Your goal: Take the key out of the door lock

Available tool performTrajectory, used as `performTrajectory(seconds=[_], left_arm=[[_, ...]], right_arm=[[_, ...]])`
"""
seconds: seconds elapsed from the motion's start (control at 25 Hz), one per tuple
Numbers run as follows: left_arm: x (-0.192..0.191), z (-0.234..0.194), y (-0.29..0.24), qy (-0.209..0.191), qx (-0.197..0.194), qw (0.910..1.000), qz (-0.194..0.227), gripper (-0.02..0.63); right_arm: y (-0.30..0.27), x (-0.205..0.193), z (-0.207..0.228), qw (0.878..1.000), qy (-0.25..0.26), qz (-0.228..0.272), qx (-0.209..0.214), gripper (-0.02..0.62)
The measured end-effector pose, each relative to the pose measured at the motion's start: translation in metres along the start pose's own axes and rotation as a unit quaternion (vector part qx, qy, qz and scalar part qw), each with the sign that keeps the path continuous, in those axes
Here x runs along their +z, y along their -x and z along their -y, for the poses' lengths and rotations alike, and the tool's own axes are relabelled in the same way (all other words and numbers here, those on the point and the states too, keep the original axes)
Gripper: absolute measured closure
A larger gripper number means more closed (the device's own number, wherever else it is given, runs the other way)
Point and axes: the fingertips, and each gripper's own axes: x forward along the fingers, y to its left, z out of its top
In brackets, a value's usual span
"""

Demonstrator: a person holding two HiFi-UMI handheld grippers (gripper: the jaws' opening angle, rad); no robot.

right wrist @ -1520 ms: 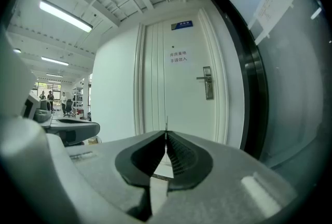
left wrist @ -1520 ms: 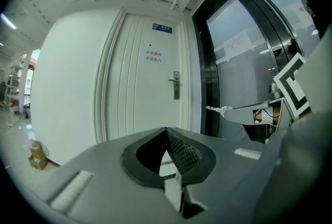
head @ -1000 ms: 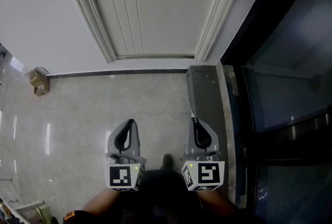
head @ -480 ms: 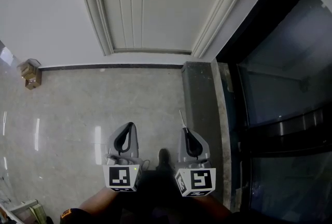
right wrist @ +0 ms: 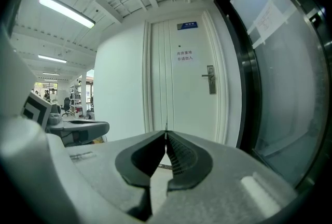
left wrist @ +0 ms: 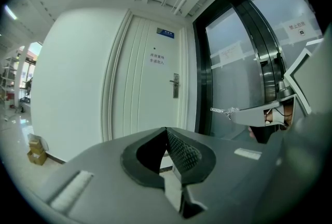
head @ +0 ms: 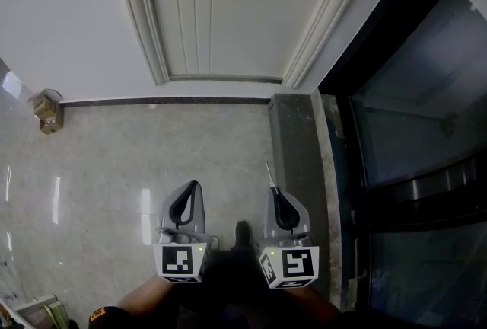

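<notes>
A glossy pale floor point(head: 114, 160) is seen below a white wall point(head: 68, 30), with a dark skirting point(head: 152, 100) run along the joint. A small cardboard box point(head: 48, 112) is set on the floor against that wall, at the left. A dark stone strip point(head: 293, 145) is laid along the foot of a black-framed glass partition point(head: 411, 129) at the right. Paper sheets point(right wrist: 267, 21) are stuck on the glass. A tube light point(right wrist: 67, 10) is lit overhead.
</notes>
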Motion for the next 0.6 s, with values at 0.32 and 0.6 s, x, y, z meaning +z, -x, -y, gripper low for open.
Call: performTrajectory(seconds=[0.32,0.6], left_arm=[[0.004,0.001,-0.005,-0.003,0.011,0.9999,0.008,0.588],[0.011,0.004,-0.009,-0.004,0.01,0.9999,0.005,0.588]], right_arm=[[-0.004,0.009,0.007,1.0,0.012,0.009,0.004,0.598],[-0.007,0.007,0.01,1.0,0.009,0.006,0.01,0.598]])
